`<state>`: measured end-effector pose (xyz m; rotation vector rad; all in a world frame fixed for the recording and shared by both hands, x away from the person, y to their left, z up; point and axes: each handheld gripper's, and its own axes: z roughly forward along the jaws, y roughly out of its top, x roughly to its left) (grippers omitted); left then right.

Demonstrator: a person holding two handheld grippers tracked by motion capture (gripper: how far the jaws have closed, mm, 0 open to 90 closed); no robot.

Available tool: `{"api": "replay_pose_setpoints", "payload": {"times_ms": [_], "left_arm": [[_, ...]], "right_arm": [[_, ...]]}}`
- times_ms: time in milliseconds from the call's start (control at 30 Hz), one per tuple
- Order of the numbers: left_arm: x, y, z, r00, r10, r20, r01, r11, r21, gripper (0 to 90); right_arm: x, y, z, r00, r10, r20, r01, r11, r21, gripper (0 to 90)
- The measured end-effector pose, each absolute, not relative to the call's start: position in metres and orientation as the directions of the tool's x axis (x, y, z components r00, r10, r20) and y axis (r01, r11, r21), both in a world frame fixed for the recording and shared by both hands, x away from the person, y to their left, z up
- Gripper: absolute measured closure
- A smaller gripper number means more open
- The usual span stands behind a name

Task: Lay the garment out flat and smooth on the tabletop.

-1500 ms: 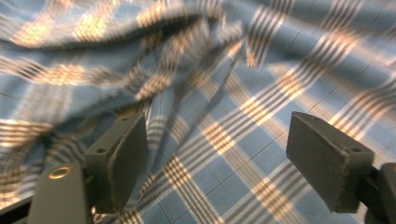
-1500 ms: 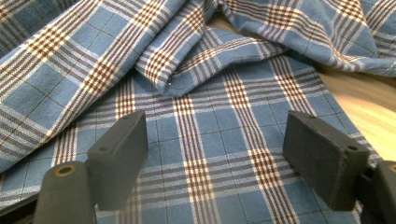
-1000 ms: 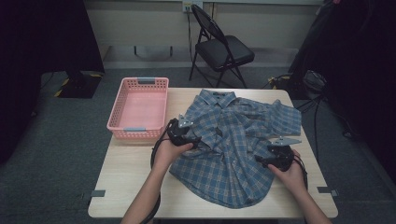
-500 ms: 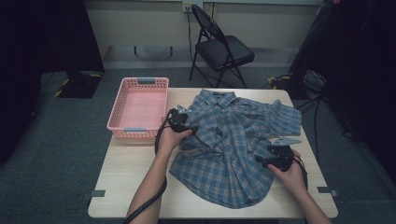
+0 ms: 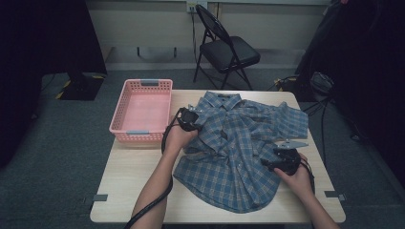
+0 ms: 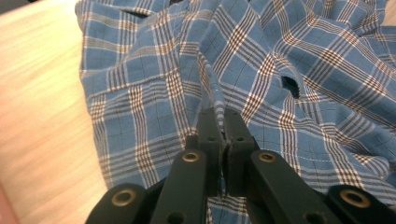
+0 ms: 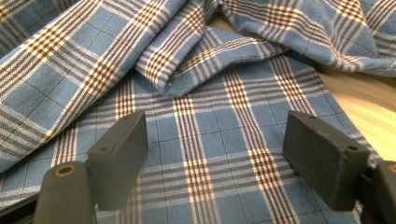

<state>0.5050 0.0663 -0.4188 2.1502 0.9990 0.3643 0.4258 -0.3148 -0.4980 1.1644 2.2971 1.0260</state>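
A blue plaid shirt [image 5: 239,152] lies spread and crumpled on the light wooden desk [image 5: 138,191], covering the middle and the right part of it, with the collar toward the far edge and the hem near the front edge. One short sleeve reaches toward the far right corner.

The left gripper [image 5: 189,119] is at the left side of the shirt, near the collar. Its jaws have just been closing, and in the left gripper view the left gripper [image 6: 223,126] is clenched on a raised fold of the plaid cloth, which runs as a thin ridge up from between the two black jaws.

The right gripper [image 5: 279,160] rests low on the right part of the shirt, not far from the right edge of the desk. In the right gripper view the right gripper [image 7: 219,149] has its jaws wide apart, with flat cloth under them and nothing pinched between them.

A pink plastic basket [image 5: 143,112] stands at the far left corner of the desk, just beside the left hand [image 5: 177,138]. Behind the desk a black folding chair [image 5: 229,50] stands on the grey floor.
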Motion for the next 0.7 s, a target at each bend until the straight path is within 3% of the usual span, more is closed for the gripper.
{"api": "replay_pose_setpoints", "payload": {"times_ms": [700], "left_arm": [[0.509, 0.095, -0.355, 0.61, 0.792, 0.035, 0.507, -0.424, 0.75, 88.7]], "right_arm": [[0.426, -0.315, -0.498, -0.592, 0.806, 0.002, 0.539, 0.394, 0.744, 21.4]]}}
